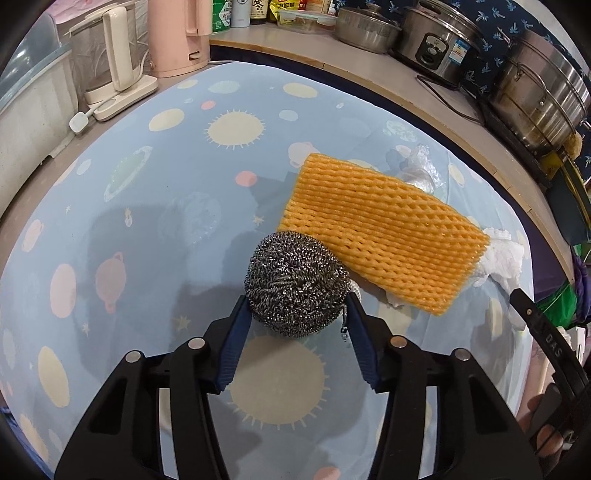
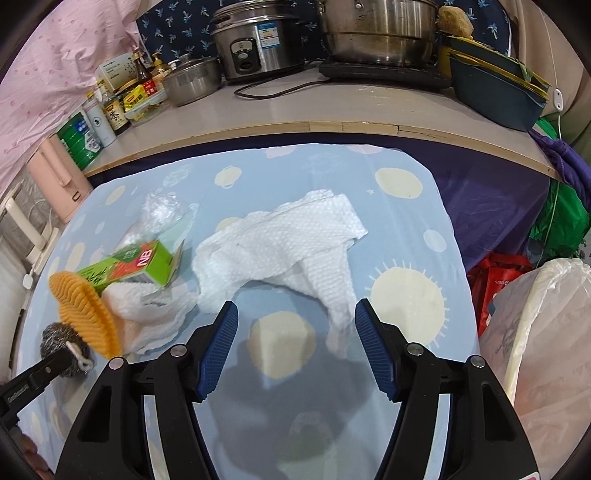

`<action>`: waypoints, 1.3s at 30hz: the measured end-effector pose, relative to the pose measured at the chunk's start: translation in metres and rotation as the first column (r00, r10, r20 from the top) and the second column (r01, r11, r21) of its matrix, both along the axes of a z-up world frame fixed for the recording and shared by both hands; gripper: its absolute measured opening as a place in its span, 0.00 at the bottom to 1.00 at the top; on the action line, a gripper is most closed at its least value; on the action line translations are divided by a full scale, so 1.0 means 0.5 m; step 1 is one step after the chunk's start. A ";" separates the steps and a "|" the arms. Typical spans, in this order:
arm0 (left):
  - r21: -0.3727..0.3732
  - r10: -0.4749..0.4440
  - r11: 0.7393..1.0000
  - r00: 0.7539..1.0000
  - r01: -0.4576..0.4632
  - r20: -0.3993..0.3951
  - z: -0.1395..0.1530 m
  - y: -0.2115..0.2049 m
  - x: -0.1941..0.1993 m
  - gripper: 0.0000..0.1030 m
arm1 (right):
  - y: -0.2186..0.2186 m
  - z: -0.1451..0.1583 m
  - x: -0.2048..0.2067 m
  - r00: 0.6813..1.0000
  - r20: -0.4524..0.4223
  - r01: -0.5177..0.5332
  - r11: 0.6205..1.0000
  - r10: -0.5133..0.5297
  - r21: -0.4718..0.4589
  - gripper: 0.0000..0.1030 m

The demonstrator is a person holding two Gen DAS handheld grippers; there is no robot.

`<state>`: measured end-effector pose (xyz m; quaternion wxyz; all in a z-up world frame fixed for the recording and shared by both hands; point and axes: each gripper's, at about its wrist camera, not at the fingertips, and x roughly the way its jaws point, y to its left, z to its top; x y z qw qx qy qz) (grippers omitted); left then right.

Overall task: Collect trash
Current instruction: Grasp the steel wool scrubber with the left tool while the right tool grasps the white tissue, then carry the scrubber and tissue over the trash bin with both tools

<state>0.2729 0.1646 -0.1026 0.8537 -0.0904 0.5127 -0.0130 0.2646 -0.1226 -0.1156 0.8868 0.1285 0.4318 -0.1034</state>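
Note:
A steel wool scourer (image 1: 295, 273) lies on the blue planet-print tablecloth (image 1: 147, 221), and my left gripper (image 1: 297, 301) is shut on it, both blue pads against its sides. Just behind it lies an orange foam net (image 1: 384, 232) over crumpled white paper (image 1: 502, 254). In the right wrist view my right gripper (image 2: 295, 308) stands open above a crumpled white paper towel (image 2: 288, 243), one corner of which hangs down between the fingers near the right one. A green carton (image 2: 136, 264), clear plastic wrap (image 2: 159, 210) and the orange net (image 2: 86, 310) lie to its left.
A white kettle (image 1: 114, 66) and a pink flask (image 1: 177, 37) stand at the cloth's far left. Behind, a wooden shelf carries pots (image 2: 376, 29), a rice cooker (image 2: 255, 44) and bottles. A bin with a white liner (image 2: 546, 332) and a red bag (image 2: 495, 280) stand right of the table.

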 end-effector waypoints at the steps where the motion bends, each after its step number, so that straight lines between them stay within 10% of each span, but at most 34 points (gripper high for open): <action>1: 0.000 0.001 1.000 1.000 -0.001 0.000 0.001 0.001 -0.002 0.47 | -0.003 -0.002 0.002 1.000 0.000 0.003 1.000 -0.003 -0.003 0.60; 7: -0.004 -0.001 1.000 1.000 0.001 -0.005 0.002 0.000 -0.013 0.47 | -0.020 -0.020 0.024 1.000 -0.004 0.006 1.000 -0.006 -0.006 0.53; 14: -0.001 -0.016 1.000 1.000 0.016 -0.005 0.009 -0.009 -0.033 0.46 | -0.018 -0.039 0.027 0.999 -0.036 -0.030 1.000 0.030 0.009 0.13; 39: 0.029 -0.121 0.992 0.992 0.120 0.038 0.090 -0.091 -0.245 0.46 | 0.027 0.117 -0.290 0.988 0.106 -0.117 0.991 0.110 0.061 0.09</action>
